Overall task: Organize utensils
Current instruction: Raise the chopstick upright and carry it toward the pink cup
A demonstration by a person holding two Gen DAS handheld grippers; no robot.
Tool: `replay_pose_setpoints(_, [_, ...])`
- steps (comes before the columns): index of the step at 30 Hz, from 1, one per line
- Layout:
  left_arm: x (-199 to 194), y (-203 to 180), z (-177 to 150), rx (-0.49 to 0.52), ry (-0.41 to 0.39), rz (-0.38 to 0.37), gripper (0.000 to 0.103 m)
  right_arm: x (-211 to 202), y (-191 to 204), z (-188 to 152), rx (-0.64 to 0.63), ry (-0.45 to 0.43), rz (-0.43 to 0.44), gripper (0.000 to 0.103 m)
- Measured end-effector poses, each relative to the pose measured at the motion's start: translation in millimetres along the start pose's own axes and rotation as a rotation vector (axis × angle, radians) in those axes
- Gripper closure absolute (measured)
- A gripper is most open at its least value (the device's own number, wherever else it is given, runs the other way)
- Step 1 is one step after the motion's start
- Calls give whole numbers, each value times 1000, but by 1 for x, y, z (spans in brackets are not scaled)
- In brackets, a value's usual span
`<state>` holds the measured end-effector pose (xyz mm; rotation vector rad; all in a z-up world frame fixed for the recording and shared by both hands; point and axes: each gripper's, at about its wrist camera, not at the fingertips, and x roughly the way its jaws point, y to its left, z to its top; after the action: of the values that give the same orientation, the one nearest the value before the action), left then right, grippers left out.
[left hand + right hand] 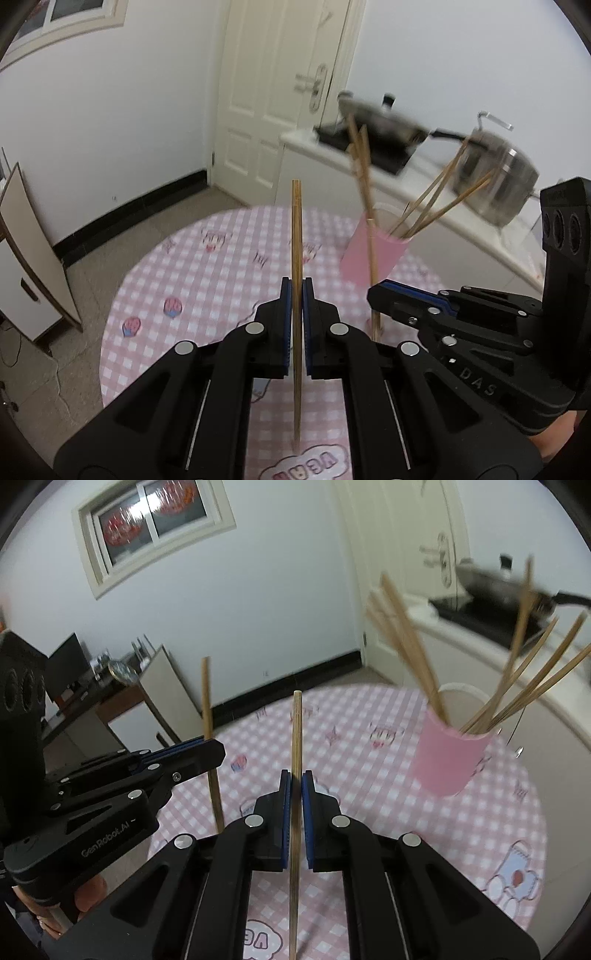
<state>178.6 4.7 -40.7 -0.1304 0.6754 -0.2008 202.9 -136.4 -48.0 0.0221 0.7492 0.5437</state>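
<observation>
Left wrist view shows the left gripper (296, 286) clamped on an upright chopstick (296, 236) above the pink checked tablecloth (207, 280). The right gripper (296, 777) likewise pinches its own chopstick (296, 731) upright. Beyond them a pink cup (448, 760) stands on the table, holding more chopsticks (517, 698).

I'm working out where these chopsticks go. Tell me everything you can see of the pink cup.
The pink cup is a plain, opaque cylinder with a paler rim, open at the top. It stands on the checked tablecloth, looking upright, though the fisheye tilts it. Several wooden chopsticks stand in it, fanned against its rim. Neither gripper touches it.
</observation>
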Motion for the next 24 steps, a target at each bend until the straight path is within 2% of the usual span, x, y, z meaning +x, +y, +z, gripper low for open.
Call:
replay_pose_setpoints(5, [-22, -17, 10, 9, -86, -23, 97, -35, -10, 8, -10, -84, -16, 98])
replay_pose_setpoints(15, [-34, -51, 46, 12, -167, -72, 97, -90, -45, 25, -7, -228, -94, 98])
replay_pose_setpoints(24, [-28, -78, 85, 1, -249, -96, 97, -107, -58, 55, -38, -330, -179, 98])
